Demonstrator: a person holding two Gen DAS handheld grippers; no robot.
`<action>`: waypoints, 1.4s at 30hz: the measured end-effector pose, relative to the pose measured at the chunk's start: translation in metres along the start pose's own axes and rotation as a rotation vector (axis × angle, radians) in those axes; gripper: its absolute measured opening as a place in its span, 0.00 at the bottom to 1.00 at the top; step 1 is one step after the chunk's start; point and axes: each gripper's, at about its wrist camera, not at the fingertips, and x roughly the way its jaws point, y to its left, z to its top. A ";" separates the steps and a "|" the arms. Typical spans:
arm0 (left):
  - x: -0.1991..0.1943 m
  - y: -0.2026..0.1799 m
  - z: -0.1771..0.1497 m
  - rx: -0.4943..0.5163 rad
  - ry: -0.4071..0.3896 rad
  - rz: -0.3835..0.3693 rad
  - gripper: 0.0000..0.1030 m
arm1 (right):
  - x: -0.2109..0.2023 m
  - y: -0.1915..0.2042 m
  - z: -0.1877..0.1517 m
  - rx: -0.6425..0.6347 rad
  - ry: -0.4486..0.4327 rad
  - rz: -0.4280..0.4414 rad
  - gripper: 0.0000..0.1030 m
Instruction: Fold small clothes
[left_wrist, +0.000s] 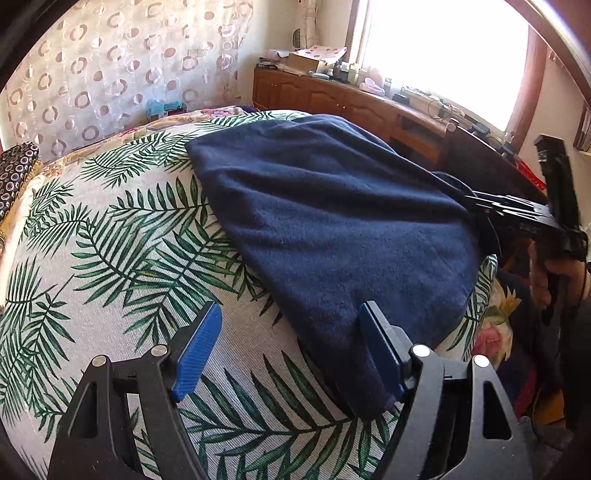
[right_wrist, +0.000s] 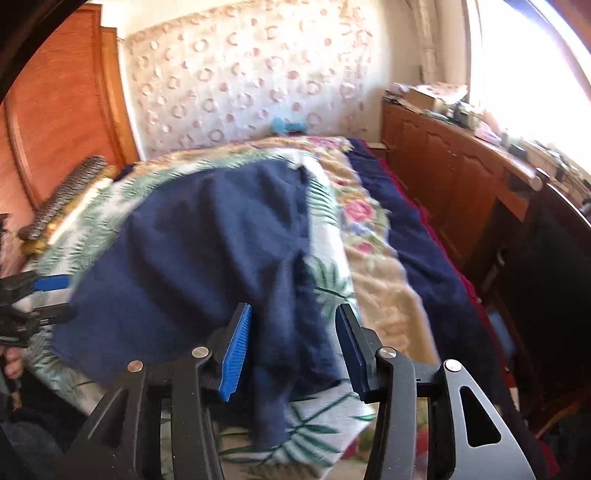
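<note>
A leaf-print cloth (left_wrist: 110, 258) covers the bed, and a dark blue garment (left_wrist: 332, 221) lies spread on it toward the bed's right edge. In the left wrist view, the left gripper (left_wrist: 291, 350) sits low over the near end of the bed with its blue-padded fingers (left_wrist: 199, 350) spread wide apart; the left finger is over bare leaf print, the right finger is against the garment's near corner, and nothing is pinched between them. Farther right, at the bed's right edge, the right gripper (left_wrist: 476, 203) reaches in at the garment's side; from this angle it is unclear whether it touches the cloth. In the right wrist view, which is blurred, the right gripper (right_wrist: 293, 350) has its fingers spread, with a hanging fold of the garment (right_wrist: 207, 258) lying between them but not clamped. Beyond the bed, a wooden cabinet (left_wrist: 332, 96) runs along the wall under a bright window (left_wrist: 443, 55).
</note>
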 end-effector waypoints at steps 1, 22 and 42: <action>0.000 0.000 -0.001 -0.001 0.001 -0.004 0.75 | 0.003 -0.001 0.001 0.013 0.007 0.005 0.47; -0.005 -0.016 -0.017 0.022 0.016 -0.076 0.39 | -0.019 0.005 0.009 0.006 -0.047 0.048 0.58; -0.046 -0.030 0.070 0.021 -0.186 -0.146 0.09 | -0.020 0.057 -0.001 -0.152 -0.016 0.279 0.69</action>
